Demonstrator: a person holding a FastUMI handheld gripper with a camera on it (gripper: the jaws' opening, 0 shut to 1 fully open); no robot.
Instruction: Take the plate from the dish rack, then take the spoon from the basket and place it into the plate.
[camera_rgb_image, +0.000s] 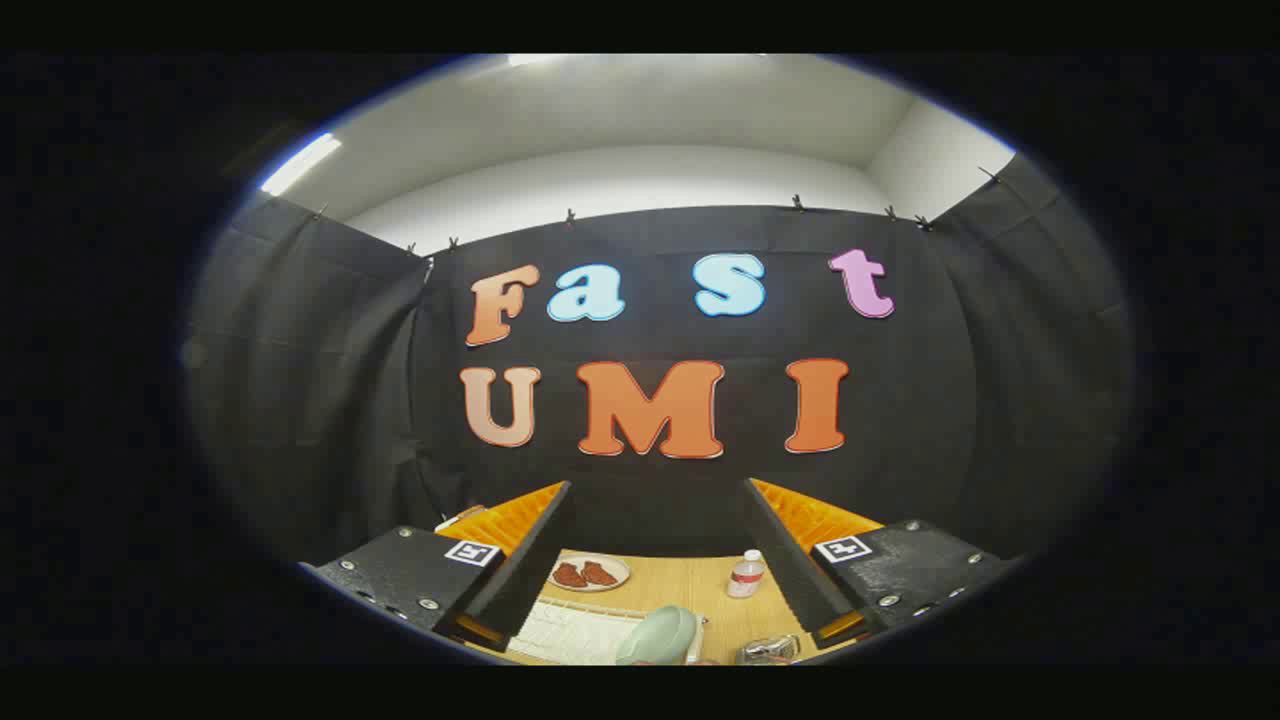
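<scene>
My gripper (655, 545) is held high above a wooden table (700, 590), open, with a wide gap and nothing between the fingers. Below, between the fingers, a pale green plate (660, 635) stands in a white dish rack (575, 630). To the rack's right lies a shiny wire or glass object (768, 650) that may be the basket; it is too small to tell, and I cannot make out the spoon.
A small white plate with red-brown food (588, 573) sits on the table beyond the rack. A small plastic bottle with a red label (746, 575) stands to its right. Black cloth walls the booth behind and on both sides.
</scene>
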